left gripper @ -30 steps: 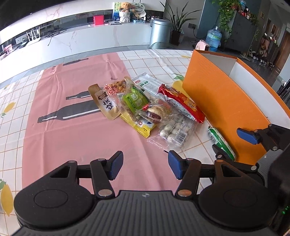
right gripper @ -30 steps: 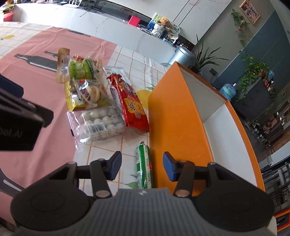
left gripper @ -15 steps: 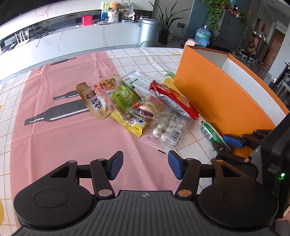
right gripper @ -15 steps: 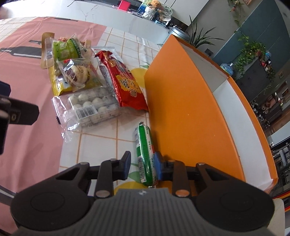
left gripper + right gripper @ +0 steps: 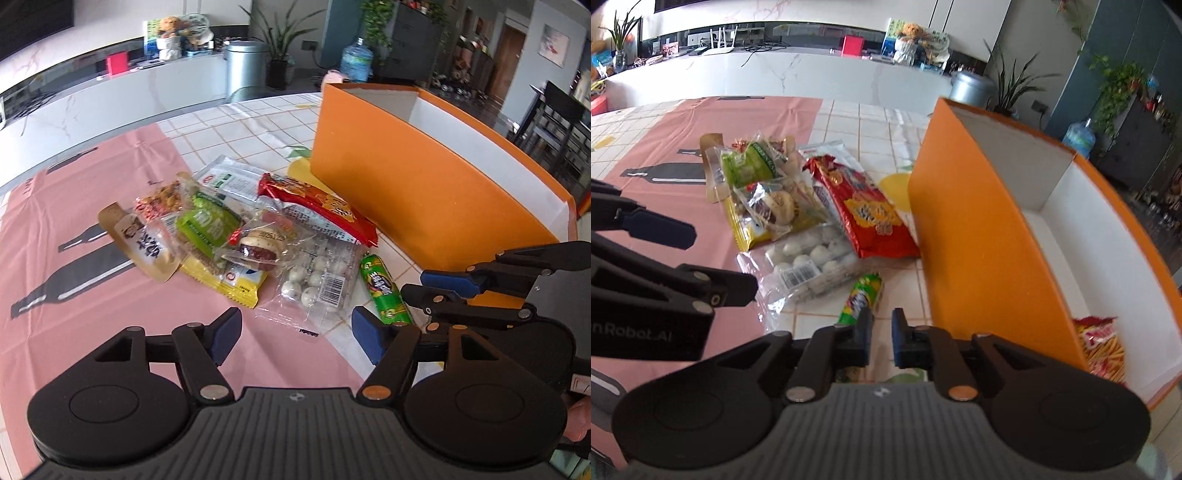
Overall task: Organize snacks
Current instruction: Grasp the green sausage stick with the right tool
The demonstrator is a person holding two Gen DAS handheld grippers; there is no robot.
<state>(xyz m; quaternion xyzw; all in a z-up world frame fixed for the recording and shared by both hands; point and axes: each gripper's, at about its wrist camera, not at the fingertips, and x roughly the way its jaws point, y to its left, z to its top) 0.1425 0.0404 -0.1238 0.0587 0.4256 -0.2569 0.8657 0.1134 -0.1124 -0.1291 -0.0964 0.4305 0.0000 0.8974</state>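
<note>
Kitchen-ish room in the back with a long white counter; up front it's a checked tablecloth with a smooth pink mat over it, and a heap of crinkly snack packs on both.

The green sausage stick, a shiny plastic tube, lies on the checked part between the clear bag of white balls and the tall orange box, just beside that box; a glossy red wrapper sits past it.

Left camera only gets the box's flat cardboard outside and its white rim; right camera looks down into the white inside, where a red bag of sticks lies at the near end.

Left gripper: blue pads wide apart and spreading as we speak, nothing between them, just mat and the corner of the clear bag below.

Right gripper: pads closed to a thin slit; the stick's end runs under the left finger, and I only see tablecloth in the slit, so I can't tell whether the stick is pinched at all.
</note>
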